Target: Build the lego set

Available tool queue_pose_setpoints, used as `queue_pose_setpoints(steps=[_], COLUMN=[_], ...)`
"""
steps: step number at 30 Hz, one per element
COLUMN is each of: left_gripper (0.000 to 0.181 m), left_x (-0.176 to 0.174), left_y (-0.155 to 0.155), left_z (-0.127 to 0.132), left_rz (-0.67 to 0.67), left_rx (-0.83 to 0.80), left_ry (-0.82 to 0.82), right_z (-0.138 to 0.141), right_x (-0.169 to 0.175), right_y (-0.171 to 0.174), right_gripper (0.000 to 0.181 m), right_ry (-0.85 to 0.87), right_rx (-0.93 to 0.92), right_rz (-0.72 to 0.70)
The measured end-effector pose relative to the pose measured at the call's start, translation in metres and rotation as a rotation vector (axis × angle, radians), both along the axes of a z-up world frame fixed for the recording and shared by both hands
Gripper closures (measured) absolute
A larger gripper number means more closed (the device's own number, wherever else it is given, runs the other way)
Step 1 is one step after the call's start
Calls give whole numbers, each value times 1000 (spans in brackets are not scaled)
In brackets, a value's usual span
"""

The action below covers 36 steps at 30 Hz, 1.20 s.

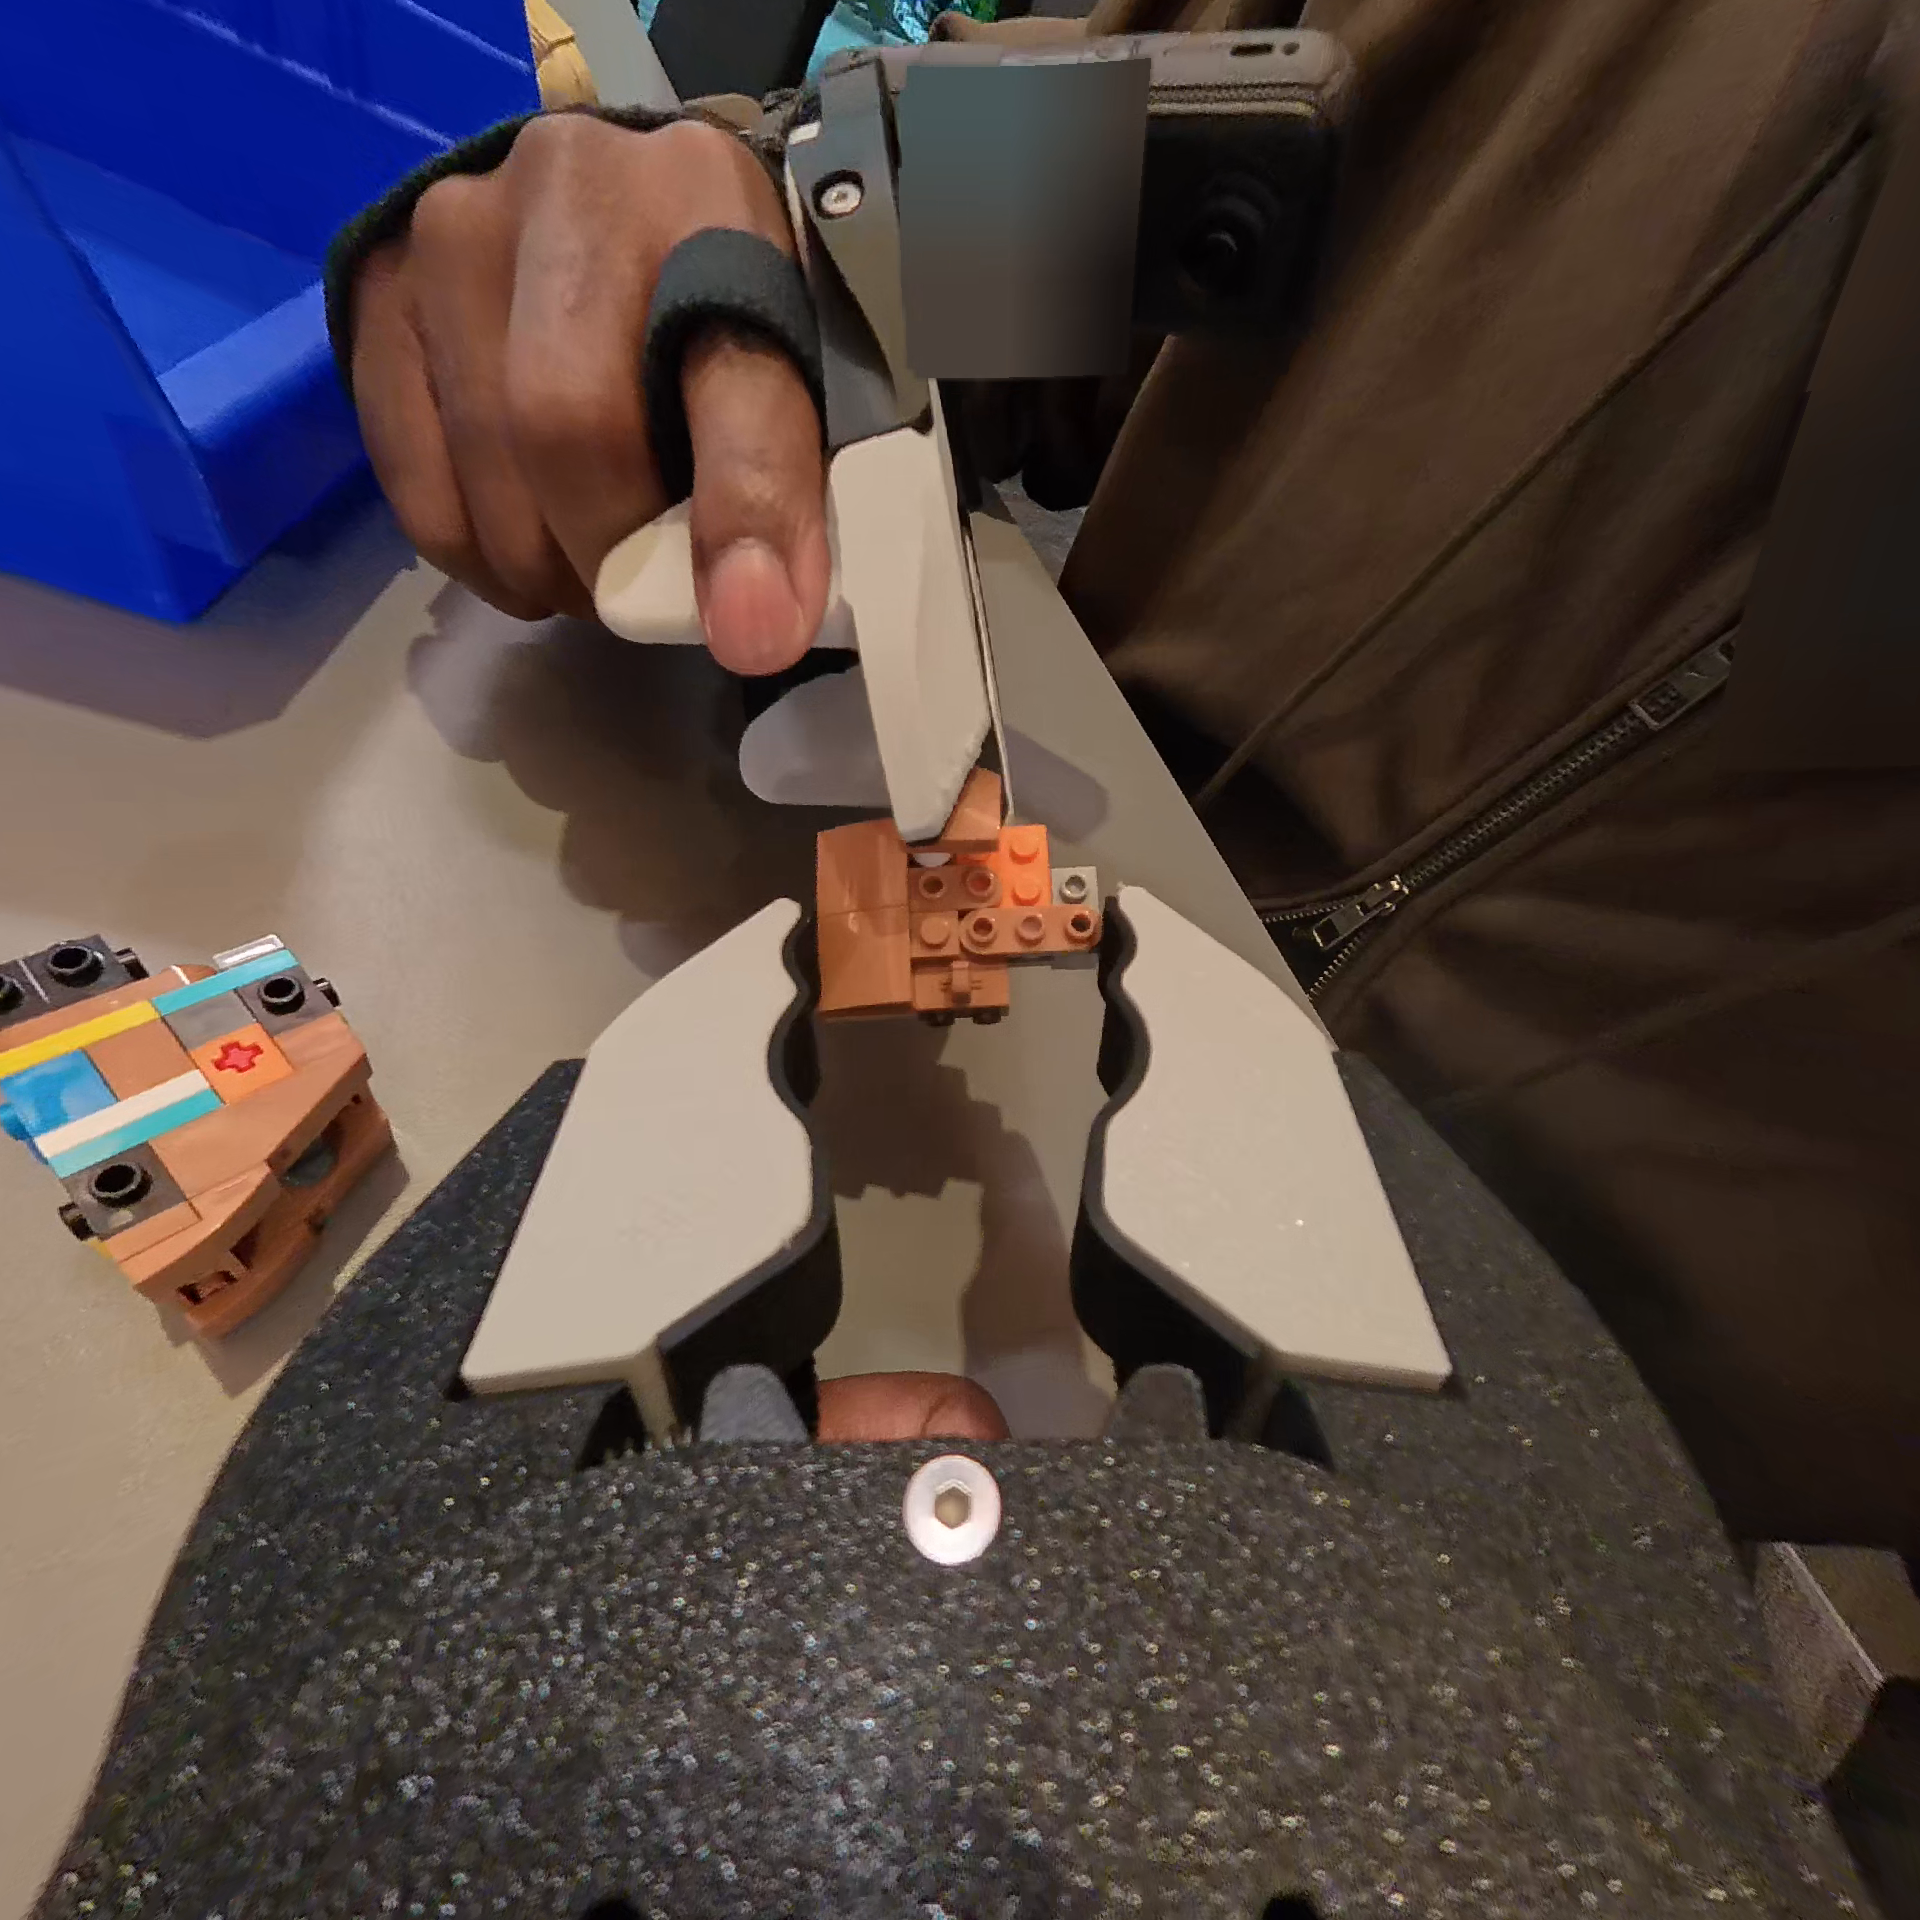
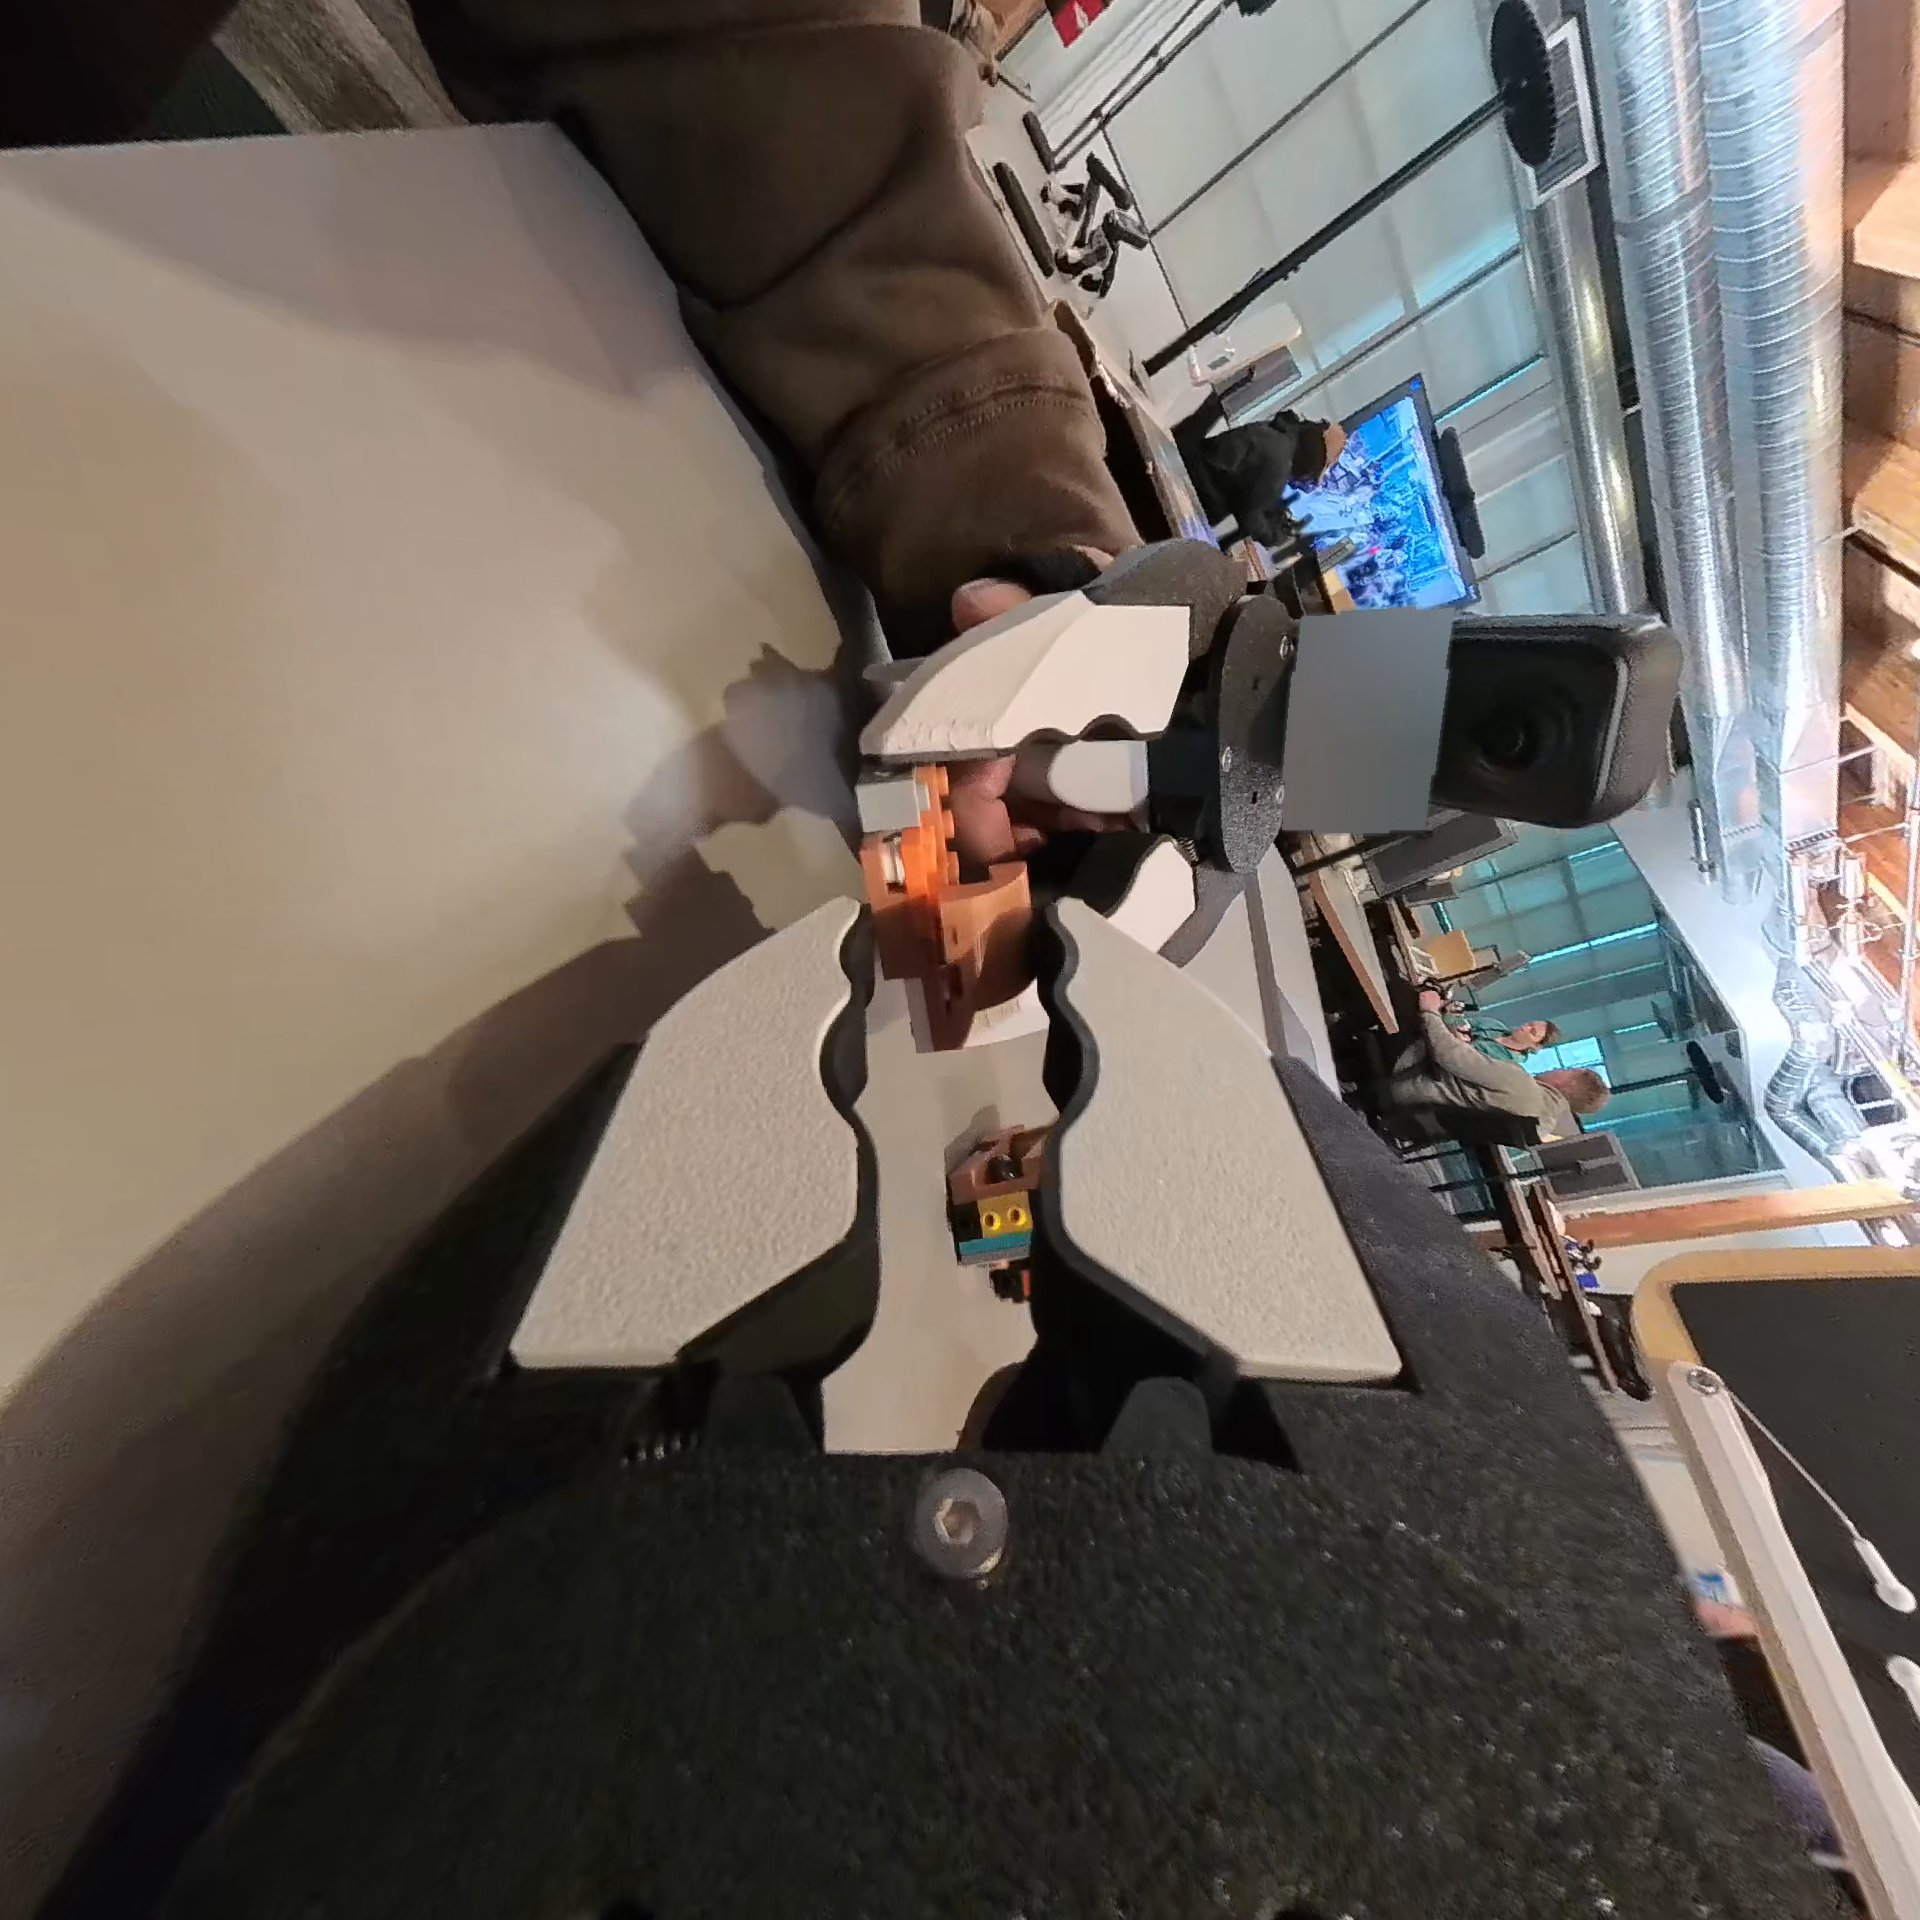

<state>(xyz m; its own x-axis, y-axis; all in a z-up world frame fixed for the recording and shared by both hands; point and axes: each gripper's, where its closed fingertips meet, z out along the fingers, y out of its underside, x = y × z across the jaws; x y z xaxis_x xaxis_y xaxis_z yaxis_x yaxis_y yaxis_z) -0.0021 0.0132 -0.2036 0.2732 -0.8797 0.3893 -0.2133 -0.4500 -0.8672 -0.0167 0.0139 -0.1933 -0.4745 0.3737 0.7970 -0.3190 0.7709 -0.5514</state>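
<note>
My left gripper point(image 1: 956, 914) is shut on a small brown and orange lego assembly point(image 1: 935, 935) and holds it just above the table. My right gripper point(image 1: 940, 831) comes down from above, shut on a small brown sloped piece point(image 1: 977, 810) that rests against the assembly's top edge. In the right wrist view my right gripper point(image 2: 951, 920) holds that brown piece point(image 2: 977, 935) against the orange and grey assembly point(image 2: 909, 862), with a white finger point(image 2: 997, 696) of the left gripper above it. A larger built model point(image 1: 177, 1122) in brown, teal and yellow lies on the table to the left, apart from both grippers.
A blue plastic bin point(image 1: 208, 312) stands at the back left of the beige table point(image 1: 312, 790). The person's brown jacket point(image 1: 1558, 727) fills the right side beyond the table edge. The larger model also shows between my right fingers point(image 2: 992, 1216). My left and right fingertips are right by each other.
</note>
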Motion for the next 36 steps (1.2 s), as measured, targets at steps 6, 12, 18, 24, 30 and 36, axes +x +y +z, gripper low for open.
queue_pose_setpoints(steps=[6,12,18,24,30,36], left_gripper=[129,129,129,129,129,130], left_x=[0,0,1,0,0,-1], left_y=[-2,-4,-3,-2,0,3], left_z=[1,2,1,0,-1,-1], left_rz=[-16,-24,-23,-15,0,22], left_rx=[3,4,1,-5,-10,-17], left_ry=[-6,-11,-4,0,3,4], right_z=[1,2,0,-2,-4,-6], right_x=[0,0,0,0,-1,-2], right_y=[-3,-4,-4,-2,0,3], right_gripper=[151,152,152,152,153,153], right_ry=[5,13,-3,-22,-38,-38], right_rx=[-25,-31,-32,-32,-15,14], right_rz=[15,17,14,3,-22,-53])
